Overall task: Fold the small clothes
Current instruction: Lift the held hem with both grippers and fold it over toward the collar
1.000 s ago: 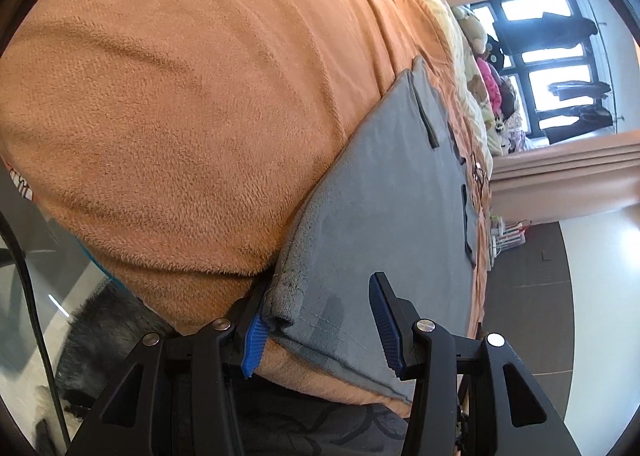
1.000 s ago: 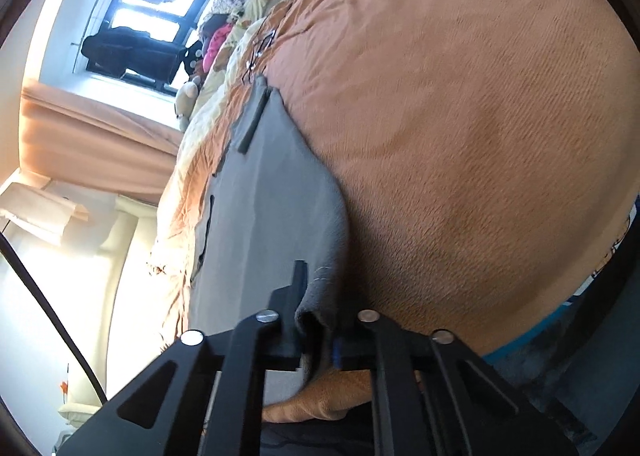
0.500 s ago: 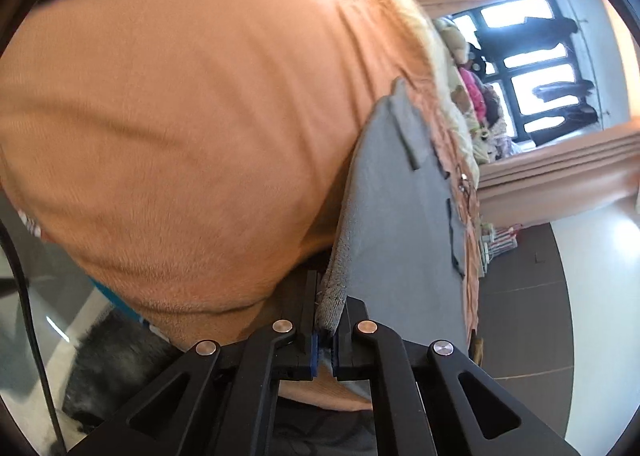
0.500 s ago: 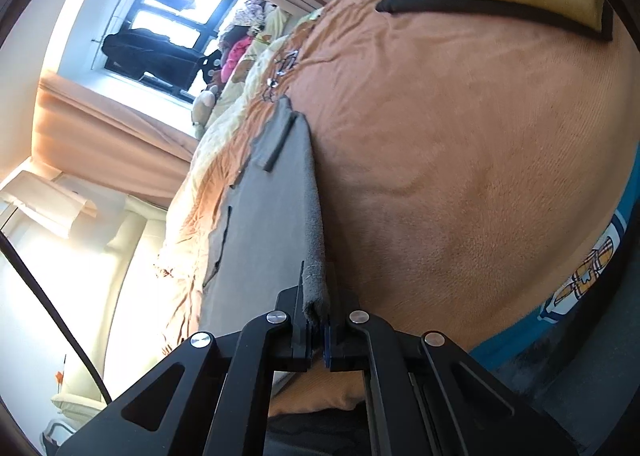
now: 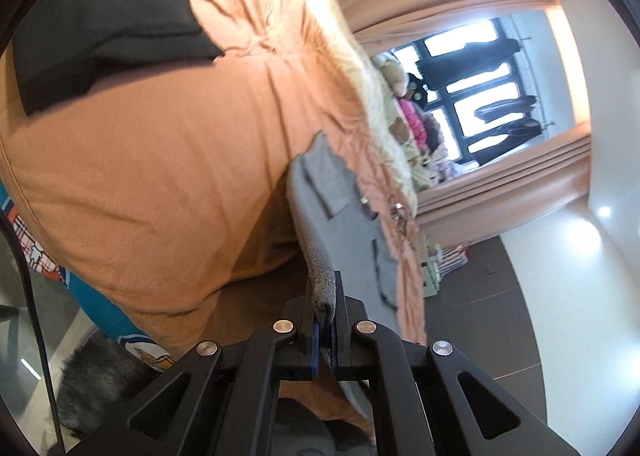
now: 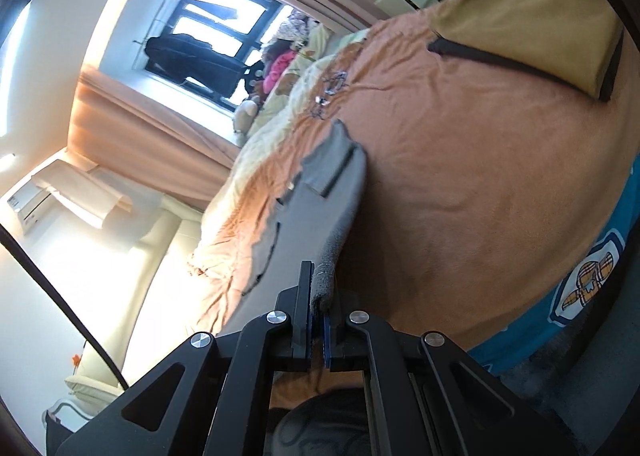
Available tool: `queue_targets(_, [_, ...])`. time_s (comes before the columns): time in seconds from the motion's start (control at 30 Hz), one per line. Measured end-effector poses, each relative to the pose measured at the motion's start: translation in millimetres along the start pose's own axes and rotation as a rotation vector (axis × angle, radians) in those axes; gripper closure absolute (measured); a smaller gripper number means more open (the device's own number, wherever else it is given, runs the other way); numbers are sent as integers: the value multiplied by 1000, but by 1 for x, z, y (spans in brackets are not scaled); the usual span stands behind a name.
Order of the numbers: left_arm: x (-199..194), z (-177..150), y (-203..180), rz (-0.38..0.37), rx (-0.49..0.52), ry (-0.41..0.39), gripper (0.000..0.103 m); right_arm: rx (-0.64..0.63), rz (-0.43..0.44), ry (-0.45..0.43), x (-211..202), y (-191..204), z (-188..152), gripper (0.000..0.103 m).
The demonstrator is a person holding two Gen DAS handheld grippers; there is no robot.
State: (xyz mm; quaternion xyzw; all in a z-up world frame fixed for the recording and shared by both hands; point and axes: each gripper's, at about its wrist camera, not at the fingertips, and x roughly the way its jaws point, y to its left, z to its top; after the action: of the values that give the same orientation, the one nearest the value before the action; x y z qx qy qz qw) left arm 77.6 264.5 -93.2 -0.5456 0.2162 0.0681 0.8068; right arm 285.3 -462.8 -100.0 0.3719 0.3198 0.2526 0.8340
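A small grey garment [image 5: 340, 215] lies stretched on an orange blanket [image 5: 160, 175], with its near edge lifted off the bed. My left gripper [image 5: 325, 320] is shut on one near corner of it. My right gripper [image 6: 318, 308] is shut on the other near corner of the same grey garment [image 6: 316, 199]. The garment's far end with its dark trim still rests on the blanket [image 6: 460, 195]. The part between the two held corners is hidden from both views.
A folded black garment with a small print [image 5: 104, 31] lies on the blanket at the far left. A folded tan garment with dark trim [image 6: 532, 23] lies at the far right. Soft toys [image 5: 400, 95] and a window [image 5: 480, 87] are beyond the bed. A teal patterned sheet [image 6: 580, 288] edges the bed.
My left gripper closed on the grey garment's corner, having been open around it. Both grippers have since lifted and pulled back, raising the near edge off the blanket.
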Motion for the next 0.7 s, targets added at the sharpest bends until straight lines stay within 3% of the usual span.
queue_targets(0.7, [-149, -11, -81, -252, 54, -175, 100, -117, 228, -116, -83, 41, 5, 103])
